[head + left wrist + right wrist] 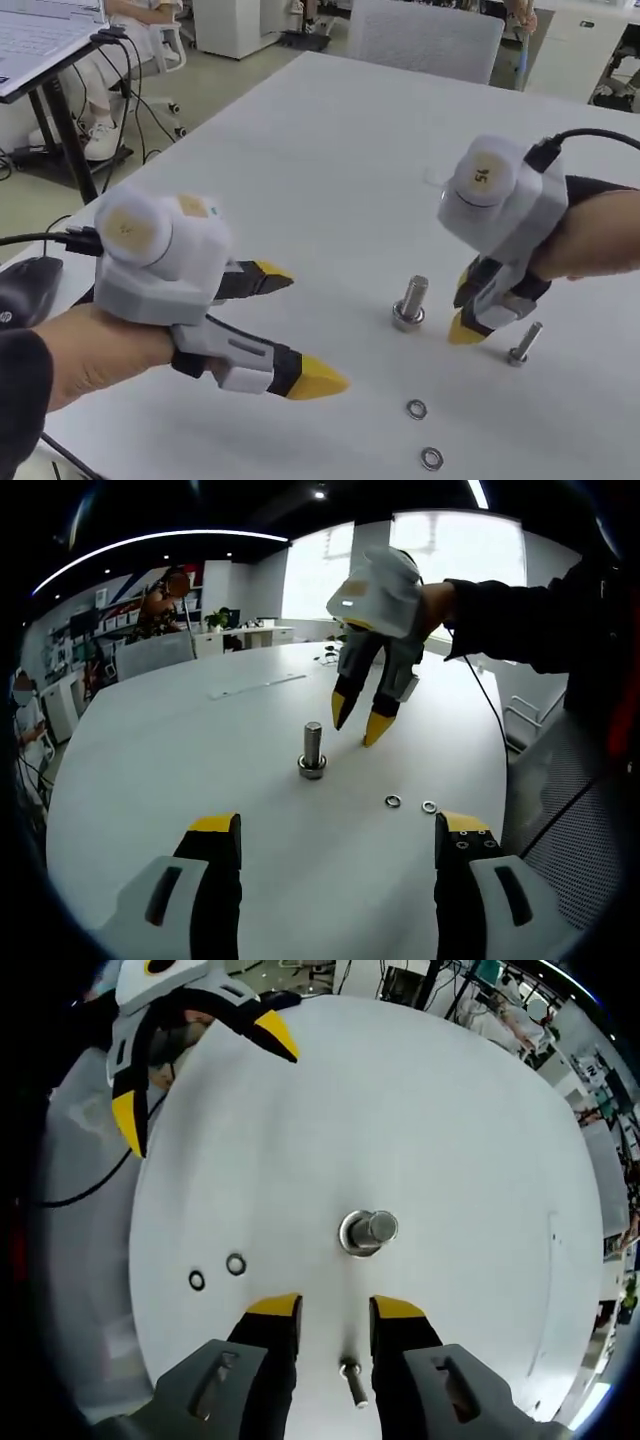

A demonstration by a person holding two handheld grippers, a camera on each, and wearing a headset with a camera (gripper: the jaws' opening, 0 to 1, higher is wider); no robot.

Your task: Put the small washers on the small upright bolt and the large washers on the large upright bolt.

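Note:
A large upright bolt [410, 300] [312, 750] [368, 1230] stands on the white table [330, 170], with a washer-like ring round its foot. To its right a small bolt [523, 343] [350, 1378] leans a little. Two small washers [416, 408] [431, 458] [393, 801] [236, 1263] lie flat nearer me. My right gripper [463, 310] [360, 715] [336, 1307] hovers open between the two bolts, nothing between its jaws. My left gripper [297, 328] [340, 830] [200, 1080] is held wide open and empty, left of the large bolt.
A laptop [40, 35] sits on a stand off the table's far left. A grey chair [425, 40] stands at the far edge. A black object [25, 290] lies beside the table's left edge, with cables nearby.

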